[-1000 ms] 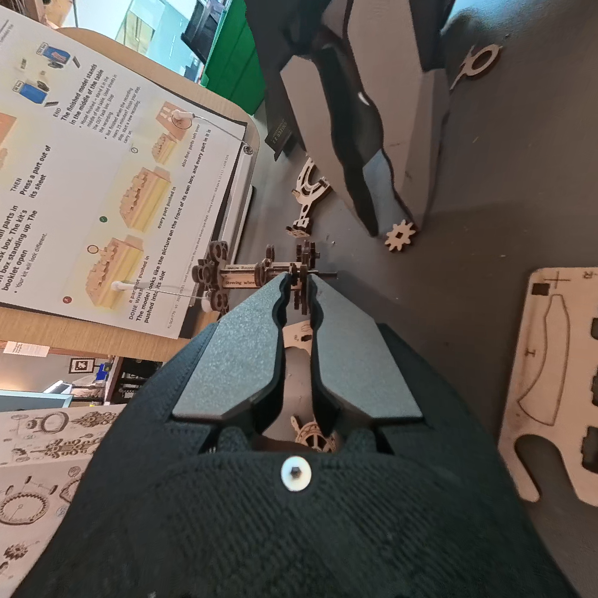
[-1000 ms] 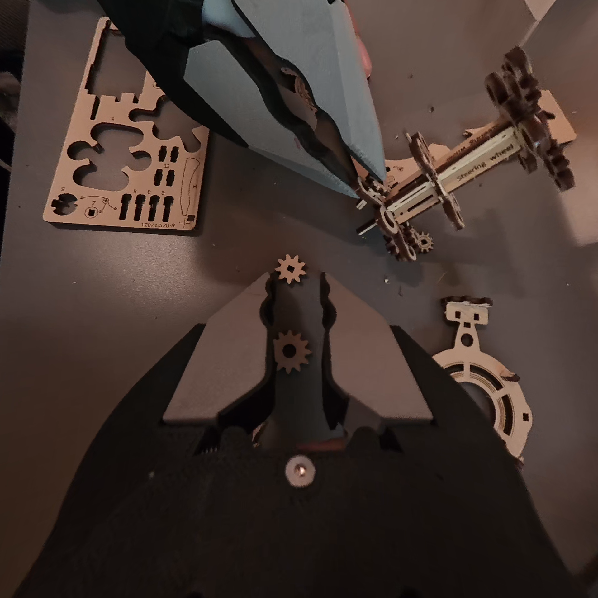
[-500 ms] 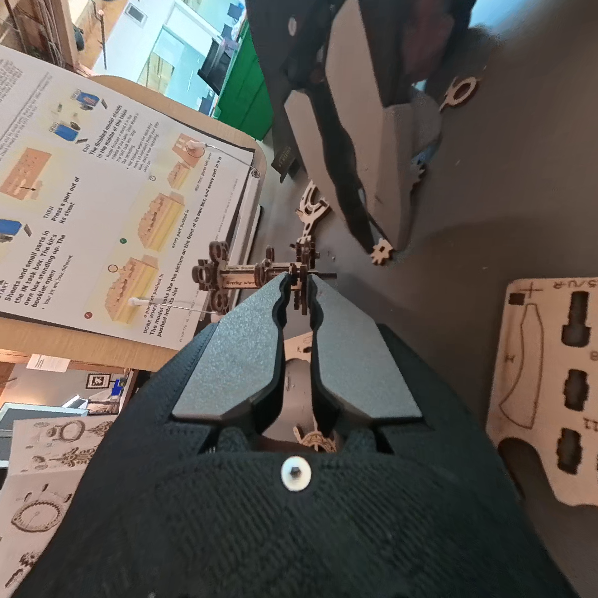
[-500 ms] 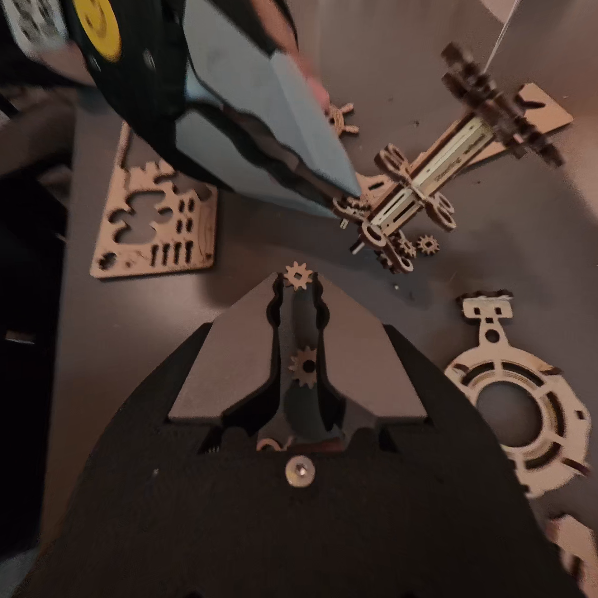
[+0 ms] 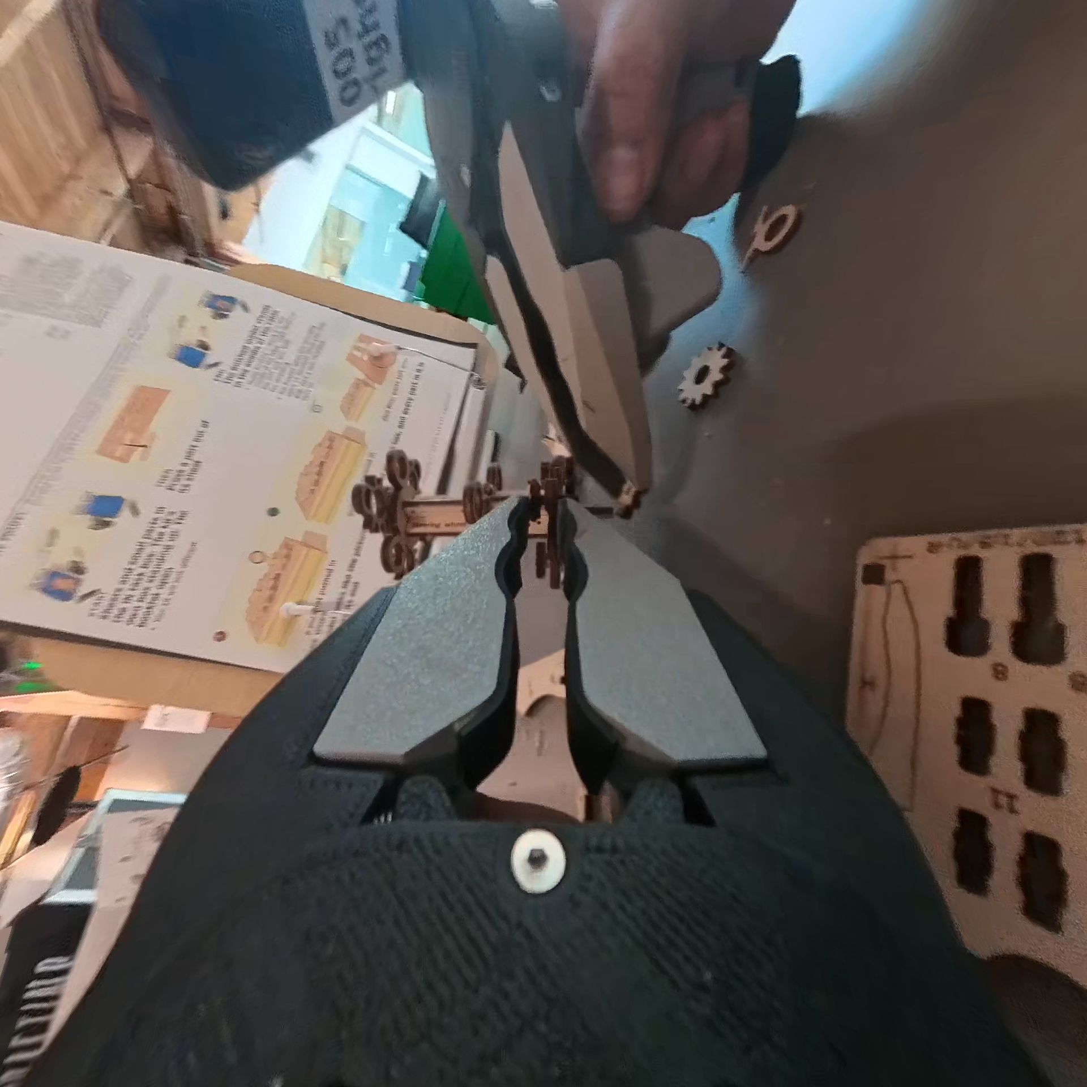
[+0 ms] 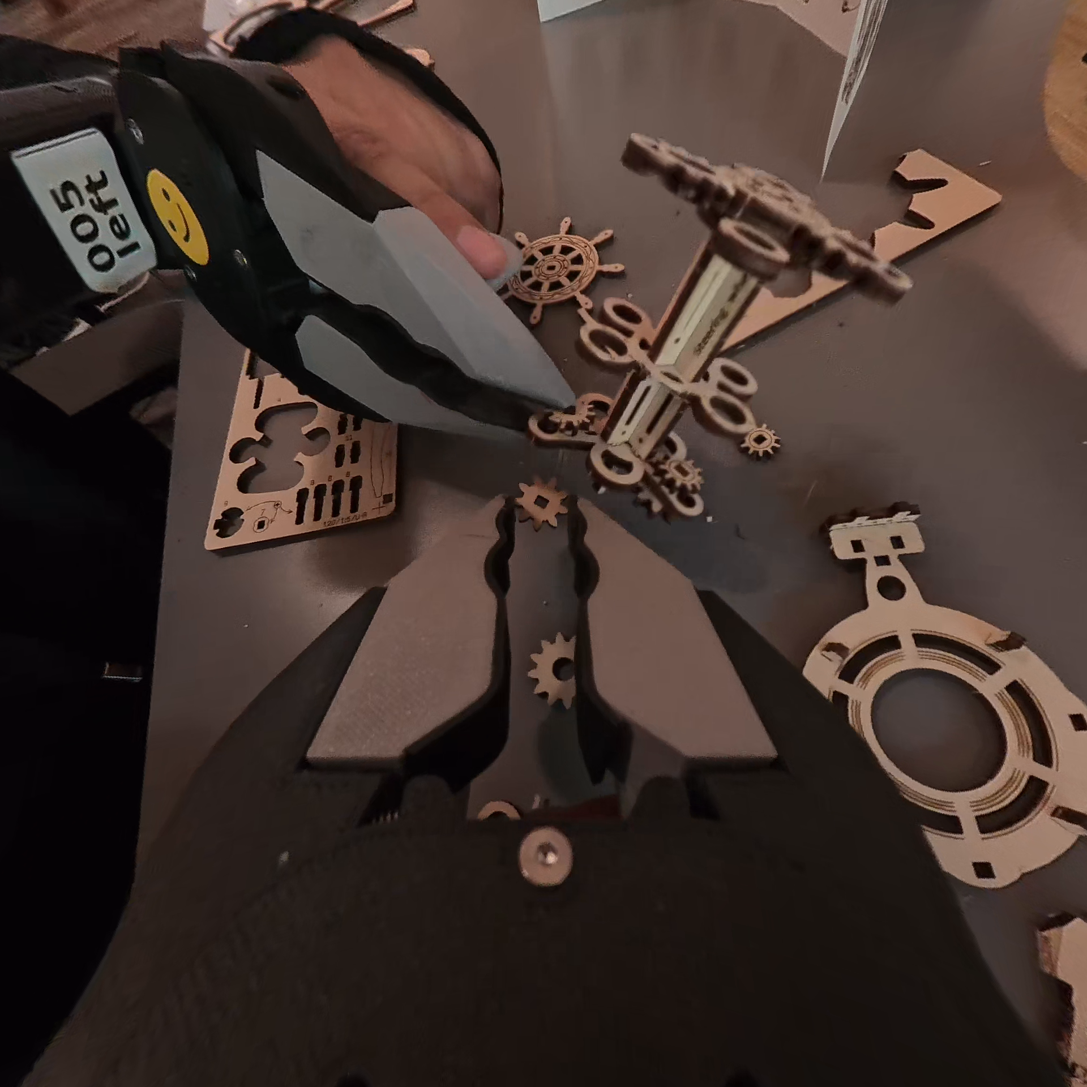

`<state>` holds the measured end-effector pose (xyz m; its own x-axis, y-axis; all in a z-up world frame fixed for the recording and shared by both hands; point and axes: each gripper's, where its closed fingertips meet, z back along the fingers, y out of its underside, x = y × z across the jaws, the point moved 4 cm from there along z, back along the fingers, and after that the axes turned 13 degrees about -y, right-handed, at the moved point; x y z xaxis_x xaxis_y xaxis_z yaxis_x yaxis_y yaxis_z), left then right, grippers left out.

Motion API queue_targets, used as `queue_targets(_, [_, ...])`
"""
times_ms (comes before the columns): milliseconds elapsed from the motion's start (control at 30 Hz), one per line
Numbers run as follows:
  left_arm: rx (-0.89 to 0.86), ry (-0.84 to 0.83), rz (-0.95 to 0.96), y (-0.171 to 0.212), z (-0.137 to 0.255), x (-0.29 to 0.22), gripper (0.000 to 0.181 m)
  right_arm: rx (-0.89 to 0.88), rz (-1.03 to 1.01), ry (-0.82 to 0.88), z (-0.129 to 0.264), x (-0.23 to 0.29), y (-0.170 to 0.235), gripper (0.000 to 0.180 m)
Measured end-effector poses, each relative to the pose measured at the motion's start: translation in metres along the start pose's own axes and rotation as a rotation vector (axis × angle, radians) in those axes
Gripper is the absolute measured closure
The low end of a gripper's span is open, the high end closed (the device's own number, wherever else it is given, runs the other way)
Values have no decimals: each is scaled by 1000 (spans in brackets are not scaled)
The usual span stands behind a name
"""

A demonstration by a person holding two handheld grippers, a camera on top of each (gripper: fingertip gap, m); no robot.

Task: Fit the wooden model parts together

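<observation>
Since a second ago, the right tool [image 5: 626,500] has swung in from farther back until its tip sits just beside the wooden shaft assembly [image 5: 470,517], carrying a small gear [image 5: 628,501] off the counter [image 5: 882,353].

In the left wrist view, the left tool [image 5: 544,529] is pinched on a dark toothed disc at the near end of that assembly, which is held level in the air in front of an instruction sheet [image 5: 206,459]. A second loose gear [image 5: 706,376] lies on the counter behind, and a punched-out plywood sheet [image 5: 970,706] lies to the right.

In the right wrist view, the right tool [image 6: 541,509] grips the square-holed gear [image 6: 541,504] at its fingertips. The left tool [image 6: 547,414] holds the assembly [image 6: 694,353] tilted above the counter [image 6: 882,412], close to the gear. Another gear [image 6: 553,667] lies below between the fingers. A ship's-wheel piece [image 6: 556,270] and a ring-shaped frame [image 6: 941,729] lie nearby.
</observation>
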<state>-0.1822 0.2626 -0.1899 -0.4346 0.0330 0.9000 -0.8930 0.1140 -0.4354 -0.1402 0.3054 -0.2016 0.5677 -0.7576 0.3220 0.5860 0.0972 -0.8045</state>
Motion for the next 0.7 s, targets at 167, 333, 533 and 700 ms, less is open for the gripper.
queue_targets(167, [43,26,-42,6,-3,-7,174,75,61,126,0,-10,5,165])
queue_targets(333, [52,79,25,7,-2,-11,174,184,140,126,-5,-3,16,160])
queue_targets(533, [41,96,29,6,0,-12,174,188,128,98,2,-2,21,155])
queue_targets(700, [31,111,69,4,0,-12,174,175,124,131,-1,-6,18,157])
